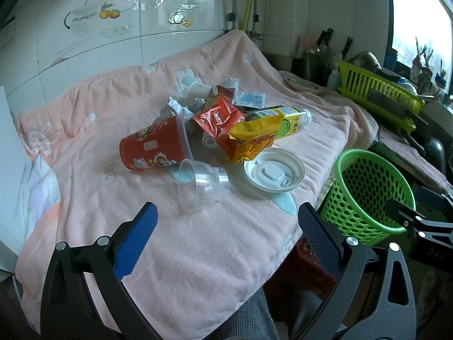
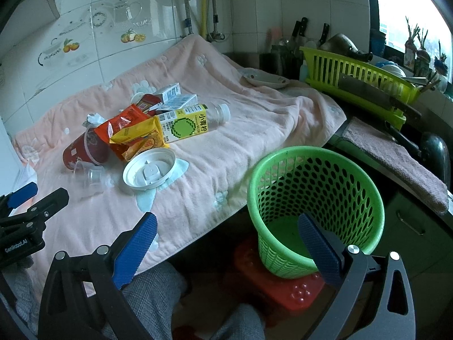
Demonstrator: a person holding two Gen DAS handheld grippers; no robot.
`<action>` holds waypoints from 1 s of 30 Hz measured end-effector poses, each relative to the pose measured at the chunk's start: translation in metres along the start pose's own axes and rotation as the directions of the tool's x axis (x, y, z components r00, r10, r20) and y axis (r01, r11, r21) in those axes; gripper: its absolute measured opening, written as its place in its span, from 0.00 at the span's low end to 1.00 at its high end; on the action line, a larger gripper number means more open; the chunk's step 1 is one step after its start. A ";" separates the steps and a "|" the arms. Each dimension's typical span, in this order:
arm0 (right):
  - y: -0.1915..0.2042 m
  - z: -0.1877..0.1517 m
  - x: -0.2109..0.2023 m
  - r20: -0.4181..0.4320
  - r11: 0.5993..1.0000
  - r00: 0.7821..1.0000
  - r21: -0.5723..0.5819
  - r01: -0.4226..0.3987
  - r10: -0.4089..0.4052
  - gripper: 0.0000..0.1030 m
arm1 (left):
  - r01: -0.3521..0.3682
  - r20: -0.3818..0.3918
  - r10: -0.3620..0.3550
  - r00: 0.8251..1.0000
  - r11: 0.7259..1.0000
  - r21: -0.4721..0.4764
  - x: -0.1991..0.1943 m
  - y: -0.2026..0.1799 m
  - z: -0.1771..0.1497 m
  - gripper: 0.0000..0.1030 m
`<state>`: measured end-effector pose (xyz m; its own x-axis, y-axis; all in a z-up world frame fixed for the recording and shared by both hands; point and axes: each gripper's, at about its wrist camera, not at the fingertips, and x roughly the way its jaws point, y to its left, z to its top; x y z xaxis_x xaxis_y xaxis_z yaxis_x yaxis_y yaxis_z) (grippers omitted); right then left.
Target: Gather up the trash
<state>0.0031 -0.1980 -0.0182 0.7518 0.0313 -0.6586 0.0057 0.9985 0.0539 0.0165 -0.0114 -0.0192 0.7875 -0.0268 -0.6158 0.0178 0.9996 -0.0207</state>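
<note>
Clear plastic cup (image 1: 202, 182) lies just ahead of the wide-open, empty left gripper (image 1: 226, 226), nearest of the trash; best closed across its rim gently. Green basket (image 2: 314, 206) sits directly under the right gripper (image 2: 226, 235), likewise spread and empty; drop there.

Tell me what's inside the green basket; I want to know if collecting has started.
Nothing shows inside the green basket: its perforated walls and green floor look bare. The right gripper finger covers a strip of the floor, so that part is unseen.

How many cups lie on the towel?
3: a red cup on its side, a clear cup in front of it, a white cup behind the wrappers. The pile may hide more.
</note>
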 end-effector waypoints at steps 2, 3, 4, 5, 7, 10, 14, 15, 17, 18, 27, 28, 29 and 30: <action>0.000 0.000 0.000 0.001 1.000 1.000 0.001 0.000 0.000 0.94 | 0.000 0.000 0.000 1.000 1.000 0.000 0.001 0.000 0.001 0.95; 0.000 0.000 0.000 0.000 1.000 1.000 0.002 -0.001 0.001 0.94 | -0.001 0.001 0.001 1.000 1.000 0.000 0.000 0.000 0.001 0.95; 0.000 0.000 0.001 -0.001 1.000 1.000 0.001 -0.001 0.001 0.94 | -0.001 0.000 0.001 1.000 1.000 0.000 0.001 0.000 0.001 0.95; 0.000 0.000 0.000 0.000 1.000 1.000 0.001 0.001 -0.001 0.94 | -0.001 0.001 0.001 1.000 1.000 0.000 0.001 0.000 0.001 0.95; 0.000 0.000 0.000 0.000 1.000 1.000 0.001 -0.001 0.001 0.94 | 0.000 0.001 0.000 1.000 1.000 0.000 0.001 0.000 0.001 0.95; 0.000 0.000 0.001 0.000 1.000 1.000 0.001 -0.001 0.001 0.94 | 0.001 0.000 -0.001 1.000 1.000 0.001 0.002 0.000 0.001 0.95; 0.000 0.001 0.001 0.000 1.000 1.000 0.002 -0.003 0.003 0.94 | 0.000 0.000 0.000 1.000 1.000 0.001 0.001 0.000 0.001 0.95; 0.000 0.001 0.002 -0.001 1.000 1.000 0.003 -0.003 0.003 0.94 | -0.001 0.001 0.001 1.000 1.000 0.001 0.001 0.000 0.001 0.95; 0.000 0.001 0.001 -0.002 1.000 1.000 0.001 -0.003 0.003 0.94 | -0.001 0.000 0.001 1.000 1.000 -0.001 0.002 0.000 0.001 0.95; 0.000 0.001 0.002 -0.004 1.000 1.000 0.001 -0.003 0.003 0.94 | -0.001 -0.001 0.001 1.000 1.000 -0.001 0.003 0.000 0.002 0.95; 0.001 0.001 0.003 -0.004 1.000 1.000 0.002 -0.005 0.005 0.94 | -0.003 -0.004 0.003 1.000 1.000 -0.002 0.006 0.000 0.004 0.95; 0.001 0.001 0.003 -0.004 1.000 1.000 0.002 -0.007 0.007 0.94 | -0.004 -0.004 0.004 1.000 1.000 -0.003 0.006 0.000 0.005 0.95; 0.001 0.001 0.003 -0.003 1.000 1.000 0.002 -0.005 0.005 0.94 | -0.004 -0.004 0.004 1.000 1.000 -0.003 0.006 0.000 0.004 0.95; 0.001 0.001 0.003 -0.003 1.000 1.000 0.002 -0.005 0.005 0.94 | -0.003 -0.003 0.003 1.000 1.000 -0.003 0.006 0.000 0.004 0.95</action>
<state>0.0062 -0.1974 -0.0193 0.7496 0.0365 -0.6609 0.0031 0.9983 0.0587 0.0237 -0.0115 -0.0193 0.7856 -0.0233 -0.6183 0.0132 0.9997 -0.0210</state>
